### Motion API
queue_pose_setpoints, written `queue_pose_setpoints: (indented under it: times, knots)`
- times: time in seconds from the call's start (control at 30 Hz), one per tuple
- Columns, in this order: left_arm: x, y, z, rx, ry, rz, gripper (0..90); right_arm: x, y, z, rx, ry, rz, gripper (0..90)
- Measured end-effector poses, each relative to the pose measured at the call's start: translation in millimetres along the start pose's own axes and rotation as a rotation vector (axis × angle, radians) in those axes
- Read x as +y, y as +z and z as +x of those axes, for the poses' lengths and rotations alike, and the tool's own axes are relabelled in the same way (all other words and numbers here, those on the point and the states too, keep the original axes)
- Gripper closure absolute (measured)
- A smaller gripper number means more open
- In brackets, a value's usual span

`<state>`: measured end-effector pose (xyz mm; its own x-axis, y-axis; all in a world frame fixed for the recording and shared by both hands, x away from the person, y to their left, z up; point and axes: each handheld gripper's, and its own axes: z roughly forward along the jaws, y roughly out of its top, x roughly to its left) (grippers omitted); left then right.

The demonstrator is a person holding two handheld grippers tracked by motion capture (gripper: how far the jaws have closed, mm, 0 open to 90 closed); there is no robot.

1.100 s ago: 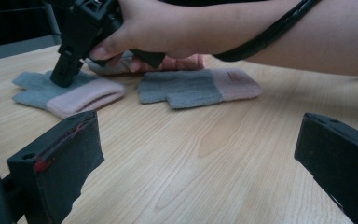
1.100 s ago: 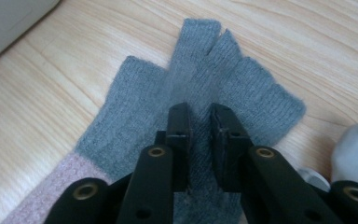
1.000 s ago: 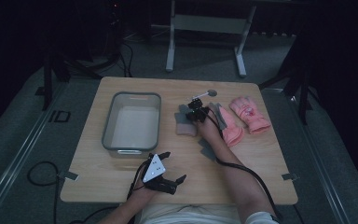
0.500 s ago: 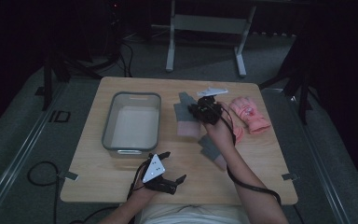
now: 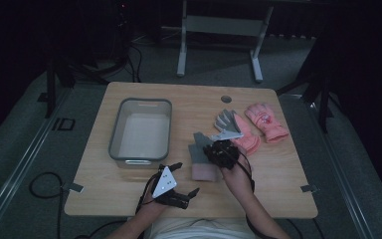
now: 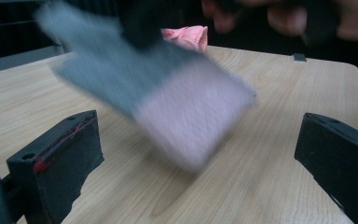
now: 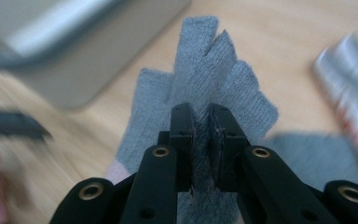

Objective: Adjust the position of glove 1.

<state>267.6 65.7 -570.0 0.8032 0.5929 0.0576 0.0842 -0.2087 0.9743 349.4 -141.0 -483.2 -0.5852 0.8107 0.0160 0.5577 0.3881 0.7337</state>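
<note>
Near the front-middle of the table [image 5: 129,199], the right gripper [image 5: 218,152] has a grey glove [image 5: 200,149] w/ a pale pink cuff pinched between its jaws. From the right gripper view the two black pads are pressed tight on the knit, glove [image 7: 205,79] fingers fanning out beyond the tips. Glove hangs off the wood, cuff end down; it's blurred in the left gripper view [image 6: 168,98], cuff just above the tabletop.

Left gripper [image 5: 171,186] sits at the front edge, grey plate on top, jaws wide apart w/ nothing between them.

Grey tray [image 5: 117,139] stands to the left, near the glove but apart. A second grey glove [image 5: 226,119] lies flat farther back, next to two pink gloves [image 5: 266,122], one of them partly under it.
</note>
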Motion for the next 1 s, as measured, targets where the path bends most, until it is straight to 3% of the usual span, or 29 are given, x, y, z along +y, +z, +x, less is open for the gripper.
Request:
queue_pose_setpoints:
  times: [0.03,0.13,0.27,0.5,0.57,0.7,0.8,0.83,0.87,0.93,1.0]
  knots:
    - [0.0,0.3,0.0,-0.001,-0.002,0.0,0.1,-11.6,9.6,0.9,0.016,0.007,0.033,80.6]
    - [0.0,0.1,0.7,-0.004,-0.006,0.001,0.1,-20.0,18.1,3.8,0.017,-0.015,0.058,80.3]
    - [0.0,0.4,1.2,-0.008,-0.014,-0.001,0.1,-29.9,35.4,3.8,0.031,0.003,0.089,78.8]
    - [-0.1,0.6,1.7,-0.016,-0.019,-0.003,0.1,-41.4,53.0,1.8,0.032,-0.002,0.111,69.9]
    - [0.0,0.8,1.6,-0.017,-0.018,-0.002,0.1,-43.9,54.1,-1.3,0.061,0.011,0.086,64.3]
    - [0.1,0.9,1.2,-0.02,-0.016,-0.001,0.1,-45.8,53.9,2.4,0.041,-0.014,0.077,62.6]
    - [0.2,1.0,1.3,-0.021,-0.017,0.0,0.1,-43.6,51.7,1.8,0.052,0.002,0.082,59.2]
    - [0.1,1.1,1.4,-0.022,-0.018,-0.002,0.1,-38.5,42.0,0.4,0.05,-0.011,0.049,59.2]
    - [0.1,1.2,1.6,-0.025,-0.02,-0.002,0.1,-38.5,42.0,0.4,0.05,-0.011,0.049,59.2]
    - [0.2,1.3,1.9,-0.026,-0.023,-0.001,0.1,-30.2,28.6,-5.9,0.069,-0.044,0.006,59.7]
    - [0.2,1.2,1.9,-0.028,-0.022,0.0,0.1,-19.0,9.5,-25.5,0.066,-0.117,-0.032,61.4]
